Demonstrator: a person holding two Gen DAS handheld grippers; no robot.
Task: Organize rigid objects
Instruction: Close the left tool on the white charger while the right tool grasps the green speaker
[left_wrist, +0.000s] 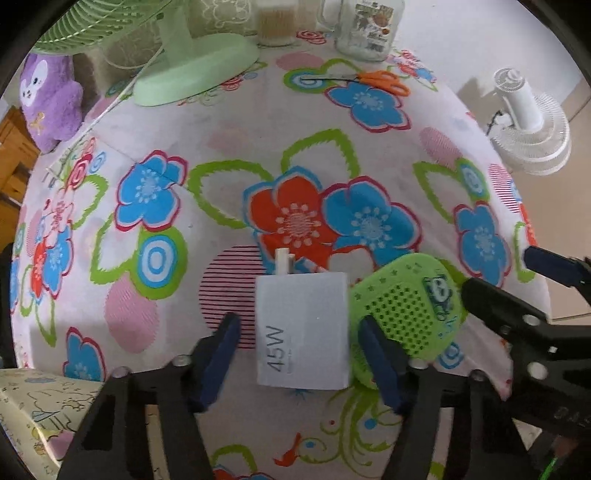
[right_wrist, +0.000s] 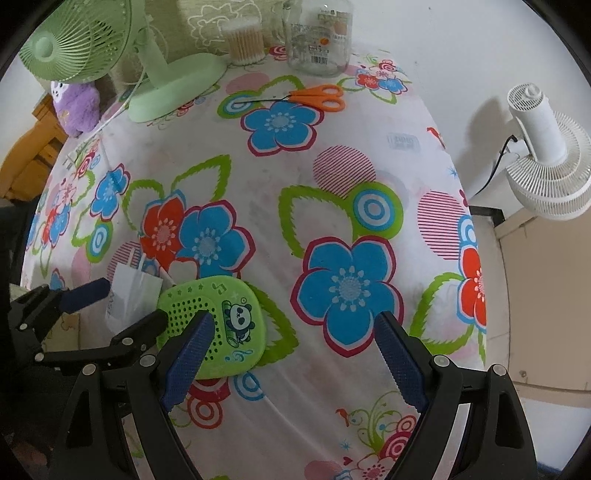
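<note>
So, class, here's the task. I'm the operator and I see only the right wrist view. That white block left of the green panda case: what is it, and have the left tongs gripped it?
Observer: The left wrist view shows 45W printed on the white block, so it's a charger.
Operator: And is it gripped?
Observer: Not yet. The left tongs straddle it, with tablecloth showing between one pad and its side.
Operator: Is anything else nearby?
Observer: A cartoon-printed box sits at that view's lower left corner.
</note>
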